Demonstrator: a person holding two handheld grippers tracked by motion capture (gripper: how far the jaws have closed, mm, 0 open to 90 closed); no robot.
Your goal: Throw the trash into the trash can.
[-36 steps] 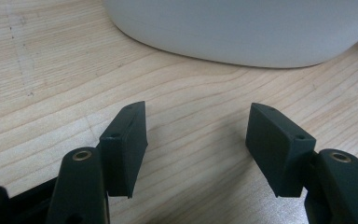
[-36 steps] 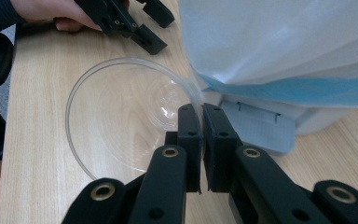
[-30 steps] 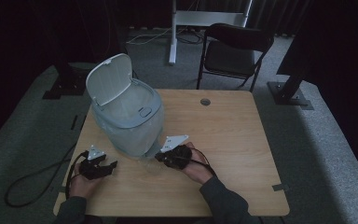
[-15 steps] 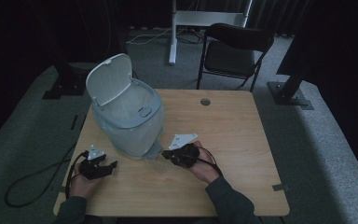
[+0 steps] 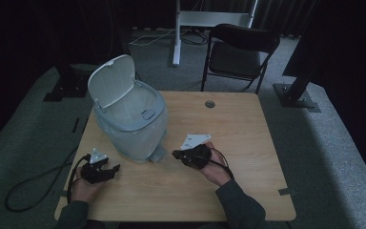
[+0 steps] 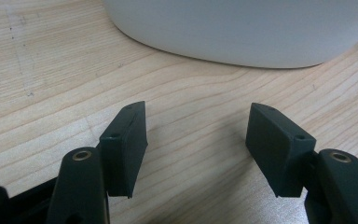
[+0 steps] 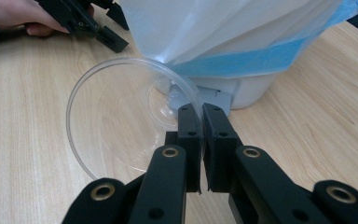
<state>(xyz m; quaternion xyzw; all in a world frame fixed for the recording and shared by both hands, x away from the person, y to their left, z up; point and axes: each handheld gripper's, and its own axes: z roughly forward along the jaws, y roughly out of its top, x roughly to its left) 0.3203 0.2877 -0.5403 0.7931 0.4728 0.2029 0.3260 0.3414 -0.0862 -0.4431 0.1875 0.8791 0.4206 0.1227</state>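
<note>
The right hand-held gripper [image 7: 200, 116] pinches a clear plastic lid [image 7: 130, 116] by its rim — likely bound for the open bin [image 5: 133, 119]; the left hand-held gripper [image 6: 200, 140] gapes empty.

A dim room with dark curtains held a wooden tabletop [image 5: 248, 143] on grey carpet [image 5: 333, 143], a black folding chair [image 5: 240, 52] behind it.

In the high view the clear bowl pinched by the right gripper [image 5: 178, 155] is too faint to make out. In the right gripper view the bowl [image 7: 121, 116] hides part of its near rim behind the jaws, and the bin [image 7: 242, 42] beyond it is cut off by the top edge. Ahead of the left gripper [image 6: 196, 144], the bin's wall runs off the top edge too.
</note>
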